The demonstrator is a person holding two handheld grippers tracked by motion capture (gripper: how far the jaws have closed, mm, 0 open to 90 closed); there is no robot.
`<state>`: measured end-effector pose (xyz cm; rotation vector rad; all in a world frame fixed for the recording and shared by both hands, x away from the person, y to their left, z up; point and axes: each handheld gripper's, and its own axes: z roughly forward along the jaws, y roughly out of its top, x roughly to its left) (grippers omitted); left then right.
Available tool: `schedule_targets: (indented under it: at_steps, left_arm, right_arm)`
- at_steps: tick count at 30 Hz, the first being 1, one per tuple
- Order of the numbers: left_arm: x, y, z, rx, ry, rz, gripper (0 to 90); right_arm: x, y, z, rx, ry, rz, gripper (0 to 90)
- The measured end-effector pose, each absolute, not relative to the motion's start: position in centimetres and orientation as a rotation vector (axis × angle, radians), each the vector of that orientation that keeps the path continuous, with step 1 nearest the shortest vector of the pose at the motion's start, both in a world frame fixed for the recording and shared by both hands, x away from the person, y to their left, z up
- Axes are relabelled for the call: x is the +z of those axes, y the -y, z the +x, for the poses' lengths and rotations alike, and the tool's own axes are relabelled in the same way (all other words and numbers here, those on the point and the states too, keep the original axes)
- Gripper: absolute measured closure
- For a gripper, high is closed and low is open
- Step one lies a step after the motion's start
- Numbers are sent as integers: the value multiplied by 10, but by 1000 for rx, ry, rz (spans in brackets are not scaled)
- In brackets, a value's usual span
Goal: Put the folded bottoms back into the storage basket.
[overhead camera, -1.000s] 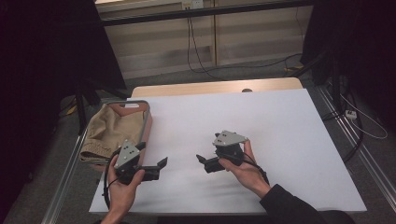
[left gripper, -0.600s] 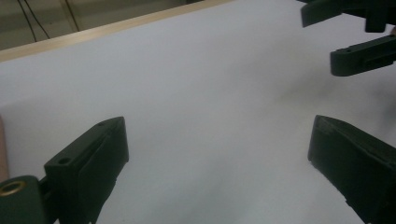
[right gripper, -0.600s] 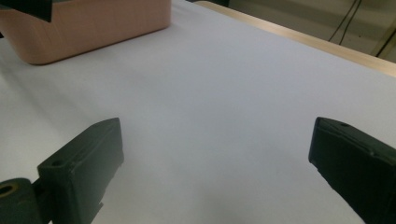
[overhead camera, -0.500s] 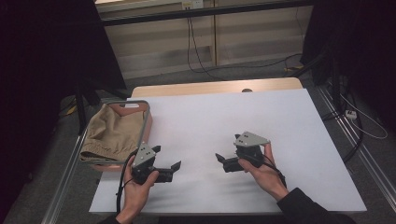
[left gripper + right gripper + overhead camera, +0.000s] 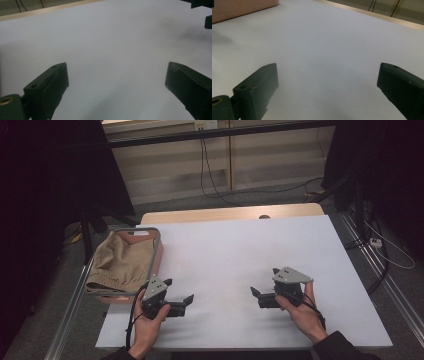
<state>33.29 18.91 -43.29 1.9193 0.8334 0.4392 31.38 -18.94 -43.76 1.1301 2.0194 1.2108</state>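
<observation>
The tan cloth (image 5: pixel 120 262) lies in a basket (image 5: pixel 159 251) at the table's (image 5: pixel 240 250) left edge. The left gripper (image 5: pixel 177 294) hovers just beside the basket's near corner, jaws spread and empty, the cloth behind it to its left. The right gripper (image 5: pixel 264 287), also spread and empty, is well apart from the basket, facing the left gripper.

A: The desk (image 5: pixel 240 255) top looks like matt white laminate, really smooth, with a pale wood edge along the far side.

B: Yep, and the left gripper (image 5: pixel 178 293) and right gripper (image 5: pixel 263 288) are matt black plastic, each with a dull grey metal-looking plate on top.

A: The tan cloth (image 5: pixel 120 265) looks soft and creased, sitting in a basket (image 5: pixel 159 251) with a grey metal-looking rim.
</observation>
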Motion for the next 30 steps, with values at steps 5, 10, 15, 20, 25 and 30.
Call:
schedule_targets:
  at_steps: [5,10,15,20,25,30]
  left_arm:
    - [-435,-188,332,453,-835,1929,51]
    - [-435,-190,330,466,-839,1926,51]
    - [-433,-192,328,447,-850,1902,51]
    - [-433,-194,327,452,-853,1892,51]
    - [-434,-196,328,446,-858,1899,51]
    - [-434,-197,326,451,-864,1905,50]
  right_arm:
    - [-439,204,305,1196,-1990,1155,39]
    - [-439,215,297,1181,-1966,1152,38]
    - [-443,229,291,1169,-1932,1188,38]
    - [-442,241,285,1186,-1882,1229,38]
    - [-444,246,279,1174,-1874,1225,38]
    - [-446,254,271,1178,-1834,1257,39]
